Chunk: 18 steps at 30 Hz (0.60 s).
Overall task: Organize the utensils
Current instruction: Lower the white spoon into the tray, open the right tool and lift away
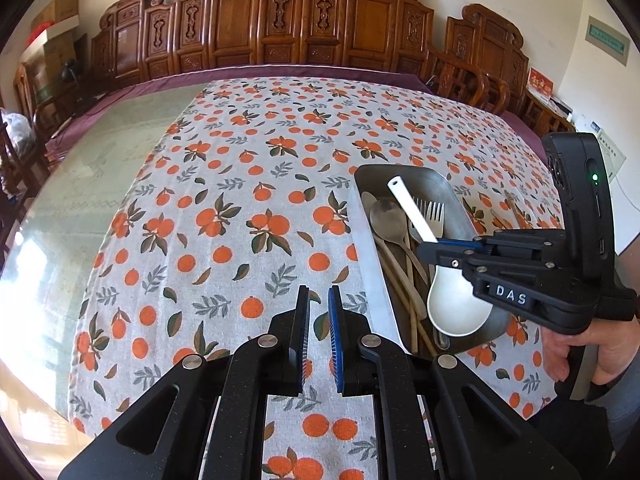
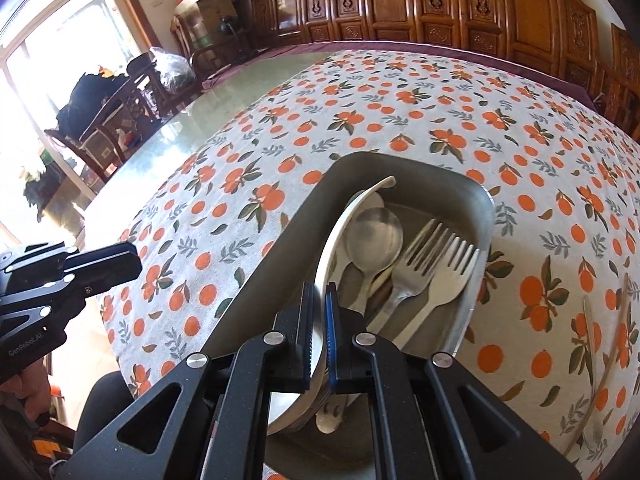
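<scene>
A metal tray (image 1: 362,208) (image 2: 280,240) on the orange-patterned cloth holds metal spoons (image 1: 386,216) (image 2: 374,240), forks (image 1: 434,212) (image 2: 436,260) and wooden chopsticks (image 1: 408,300). My right gripper (image 2: 319,292) (image 1: 428,246) is shut on a white ceramic spoon (image 1: 456,304) (image 2: 340,232) and holds it over the tray, handle pointing away. My left gripper (image 1: 318,296) hovers over the cloth left of the tray, its jaws a narrow gap apart with nothing between them. It also shows at the left edge of the right wrist view (image 2: 120,260).
More utensils lie on the cloth right of the tray (image 2: 592,320) (image 1: 516,208). The cloth covers part of a glass-topped table (image 1: 100,152). Carved wooden chairs (image 1: 280,20) line the far side. My hand holds the right gripper's handle (image 1: 592,352).
</scene>
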Motion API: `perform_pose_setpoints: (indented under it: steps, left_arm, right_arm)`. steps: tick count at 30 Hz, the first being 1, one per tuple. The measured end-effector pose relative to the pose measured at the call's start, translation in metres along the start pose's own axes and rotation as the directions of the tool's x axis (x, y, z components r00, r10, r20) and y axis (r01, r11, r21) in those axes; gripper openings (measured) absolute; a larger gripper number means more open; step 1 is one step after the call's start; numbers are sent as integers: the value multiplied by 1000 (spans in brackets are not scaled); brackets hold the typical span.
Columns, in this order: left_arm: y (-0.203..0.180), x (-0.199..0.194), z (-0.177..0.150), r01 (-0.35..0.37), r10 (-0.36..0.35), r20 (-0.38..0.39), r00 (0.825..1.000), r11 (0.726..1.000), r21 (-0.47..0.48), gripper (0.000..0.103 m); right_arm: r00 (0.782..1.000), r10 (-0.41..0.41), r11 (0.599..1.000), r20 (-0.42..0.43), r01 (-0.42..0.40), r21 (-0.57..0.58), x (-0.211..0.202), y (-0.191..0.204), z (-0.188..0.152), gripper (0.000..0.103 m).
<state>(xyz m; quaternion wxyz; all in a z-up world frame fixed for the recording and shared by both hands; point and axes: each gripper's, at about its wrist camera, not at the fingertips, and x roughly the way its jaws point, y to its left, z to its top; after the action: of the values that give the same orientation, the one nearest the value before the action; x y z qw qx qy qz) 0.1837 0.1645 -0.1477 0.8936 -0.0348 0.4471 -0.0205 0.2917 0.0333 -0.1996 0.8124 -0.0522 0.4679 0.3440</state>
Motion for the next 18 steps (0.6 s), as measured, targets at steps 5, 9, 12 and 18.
perform_pose_setpoints:
  steps: [5, 9, 12, 18]
  left_arm:
    - [-4, -1, 0, 4, -4, 3, 1000, 1000, 4, 8]
    - [-8, -3, 0, 13, -13, 5, 1000, 1000, 10, 8]
    - [-14, -6, 0, 17, -18, 14, 1000, 1000, 21, 17]
    - [-31, -15, 0, 31, -32, 36, 999, 999, 42, 40]
  right_arm:
    - [1000, 5, 1000, 12, -5, 1, -4, -1, 0, 9]
    - [1000, -1, 1000, 30, 0, 13, -14, -8, -1, 9]
    - [998, -4, 1000, 66, 2, 20, -33, -17, -7, 9]
    - [992, -74, 997, 100, 73, 18, -70, -48, -30, 9]
